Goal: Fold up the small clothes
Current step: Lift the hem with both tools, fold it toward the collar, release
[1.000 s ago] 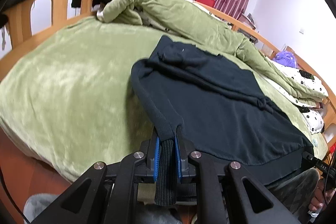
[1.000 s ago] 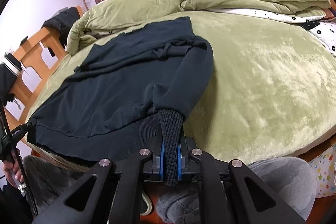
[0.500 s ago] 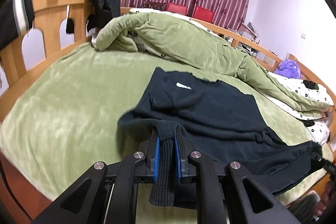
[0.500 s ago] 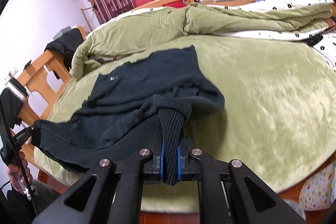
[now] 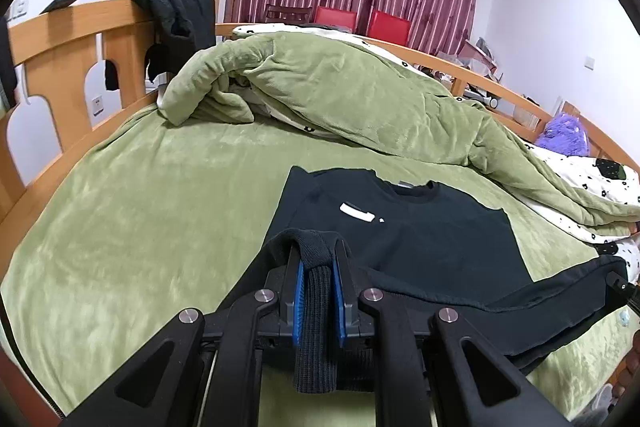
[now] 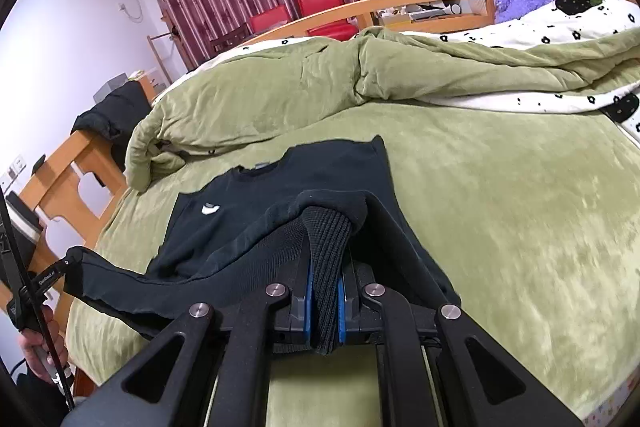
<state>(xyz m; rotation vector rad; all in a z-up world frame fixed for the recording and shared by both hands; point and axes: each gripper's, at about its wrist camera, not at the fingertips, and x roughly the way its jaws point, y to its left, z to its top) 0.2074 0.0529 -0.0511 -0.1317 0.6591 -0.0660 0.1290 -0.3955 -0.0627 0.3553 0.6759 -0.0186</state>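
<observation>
1. A dark navy, soft knit sweatshirt (image 5: 420,227) lies on a bed covered with an olive-green plush blanket (image 5: 140,227). Its collar end rests flat on the blanket, pointing away from me. The ribbed hem end is lifted toward me.
2. My left gripper (image 5: 318,297) has its blue-padded jaws closed tight on a bunch of ribbed hem, with only the cloth's thickness between them.
3. My right gripper (image 6: 325,301) is clamped the same way on the other hem corner. The hem sags in a loose band between the two grippers.
4. I judge the garment light, limp and stretchy. It drapes and creases freely, so it should fold without resistance but will not hold a shape.
5. The thick ribbed hem looks like the surest hold; the plush blanket may drag on the fabric.
6. A rumpled green quilt (image 6: 360,79) is heaped behind the collar, close to it.
</observation>
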